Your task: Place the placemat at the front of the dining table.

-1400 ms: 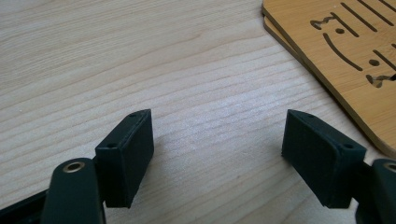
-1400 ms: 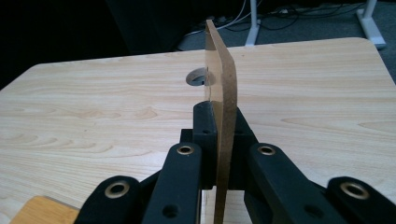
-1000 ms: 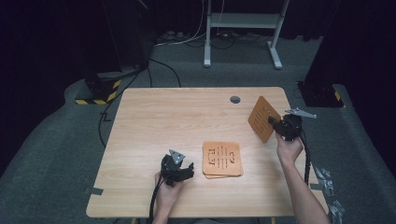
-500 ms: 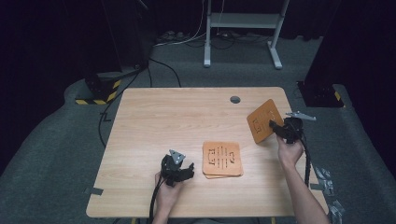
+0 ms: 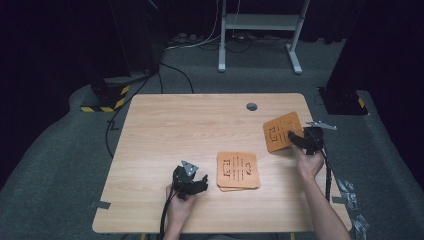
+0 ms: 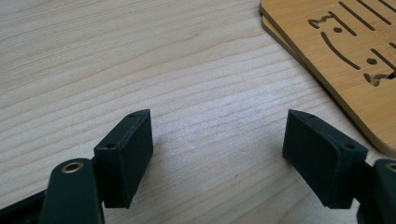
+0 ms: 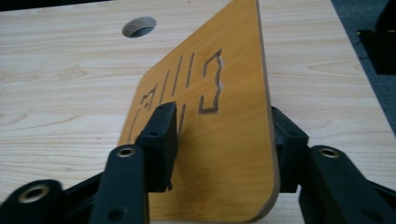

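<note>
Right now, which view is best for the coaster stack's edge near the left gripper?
The left gripper view: the coaster stack is close up, its two layered edges and cut-out pattern clear, beyond the open left gripper. The high view shows the stack small and whole on the table. The right gripper view adds nothing on it.

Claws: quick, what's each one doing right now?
Left claw: open, holding nothing.
Right claw: jaws just been opening; thin orange cut-out wooden board between them.

Matt wooden board [image 7: 224,135], pale wood-grain table [image 5: 190,125].
</note>
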A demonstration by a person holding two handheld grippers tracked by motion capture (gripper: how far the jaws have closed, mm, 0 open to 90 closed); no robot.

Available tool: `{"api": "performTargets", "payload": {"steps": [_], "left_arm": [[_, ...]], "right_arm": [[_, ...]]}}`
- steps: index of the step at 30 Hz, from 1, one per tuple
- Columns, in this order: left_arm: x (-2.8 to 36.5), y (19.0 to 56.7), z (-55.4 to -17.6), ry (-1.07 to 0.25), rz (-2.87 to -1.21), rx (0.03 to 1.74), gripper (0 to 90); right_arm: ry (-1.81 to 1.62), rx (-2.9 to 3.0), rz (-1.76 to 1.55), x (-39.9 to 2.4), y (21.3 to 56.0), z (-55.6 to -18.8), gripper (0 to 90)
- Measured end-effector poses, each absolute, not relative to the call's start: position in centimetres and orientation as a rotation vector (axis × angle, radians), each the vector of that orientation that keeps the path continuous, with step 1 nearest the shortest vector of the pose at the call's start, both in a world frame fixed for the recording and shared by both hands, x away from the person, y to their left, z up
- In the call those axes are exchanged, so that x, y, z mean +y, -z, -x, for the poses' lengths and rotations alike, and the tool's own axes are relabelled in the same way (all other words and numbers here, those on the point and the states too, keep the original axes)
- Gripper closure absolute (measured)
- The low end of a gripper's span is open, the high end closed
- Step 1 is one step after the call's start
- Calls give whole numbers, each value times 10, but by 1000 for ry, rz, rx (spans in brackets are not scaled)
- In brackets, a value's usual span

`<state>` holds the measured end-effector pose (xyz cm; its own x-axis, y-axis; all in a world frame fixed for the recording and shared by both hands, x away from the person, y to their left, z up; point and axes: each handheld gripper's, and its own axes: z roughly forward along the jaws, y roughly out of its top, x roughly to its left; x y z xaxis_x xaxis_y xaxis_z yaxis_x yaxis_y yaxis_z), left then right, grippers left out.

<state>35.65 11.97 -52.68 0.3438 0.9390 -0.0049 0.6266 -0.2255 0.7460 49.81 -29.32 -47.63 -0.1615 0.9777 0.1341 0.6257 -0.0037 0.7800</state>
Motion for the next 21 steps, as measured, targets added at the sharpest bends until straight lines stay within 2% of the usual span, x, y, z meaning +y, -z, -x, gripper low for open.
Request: {"api": "performTargets", "payload": {"steps": [6, 21], "left_arm": [[119, 527, -356, -605, -1944, 1371, 243], [120, 527, -356, -605, -1946, 1368, 243]], "right_arm": [[-1009, 1813, -1674, -297, 477, -499, 412], [-1061, 1836, -1636, -297, 473, -496, 388]]}}
